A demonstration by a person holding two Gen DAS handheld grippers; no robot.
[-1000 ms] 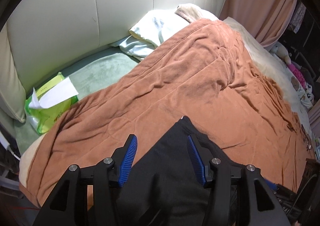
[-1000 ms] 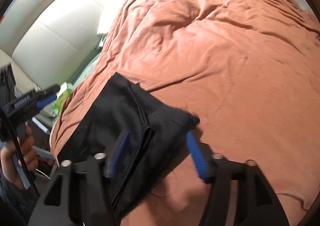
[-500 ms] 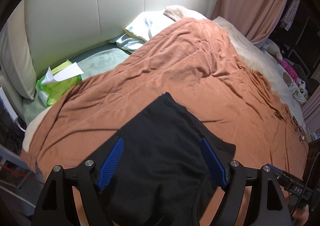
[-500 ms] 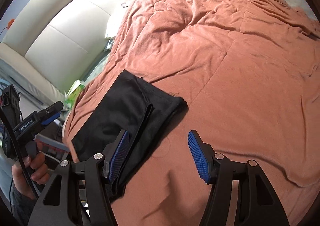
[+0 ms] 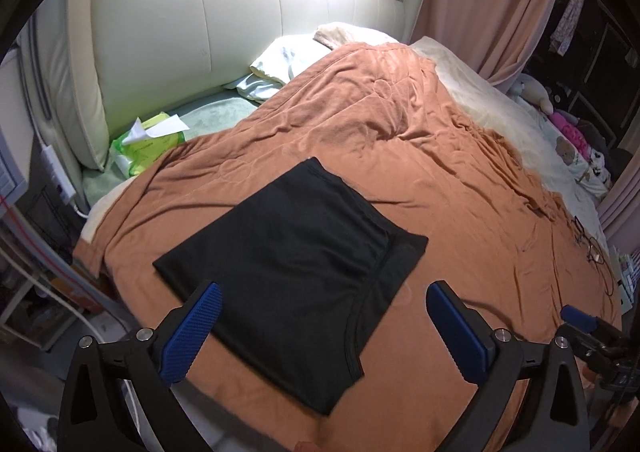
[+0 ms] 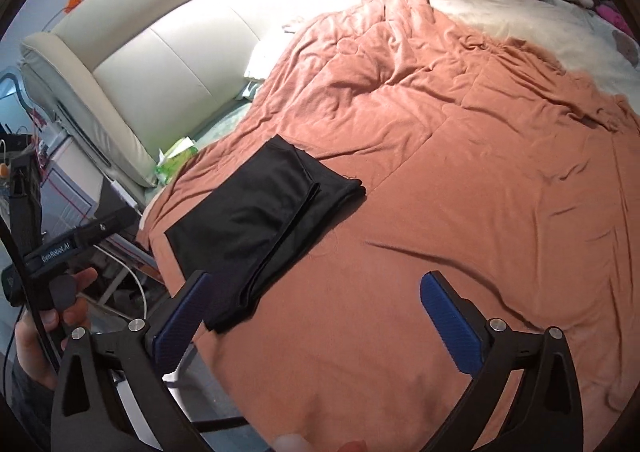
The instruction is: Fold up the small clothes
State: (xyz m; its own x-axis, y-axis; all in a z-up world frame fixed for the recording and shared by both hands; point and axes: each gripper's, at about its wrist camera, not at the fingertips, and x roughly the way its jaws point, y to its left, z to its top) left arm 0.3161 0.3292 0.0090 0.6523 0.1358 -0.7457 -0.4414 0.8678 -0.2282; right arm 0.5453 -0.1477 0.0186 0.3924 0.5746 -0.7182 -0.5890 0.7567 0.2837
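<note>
Both tongs, left (image 5: 320, 326) and right (image 6: 314, 310), gape wide and empty above the black garment (image 5: 294, 272), folded flat on the orange blanket (image 5: 460, 188) near its front edge. Soft, light, floppy stuff, I'd say: pinch a corner or hem. Beyond the garment, the white headboard (image 5: 180, 32).

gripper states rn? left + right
Left gripper: open, holding nothing, above the black garment.
Right gripper: open, holding nothing, beside the garment.
</note>
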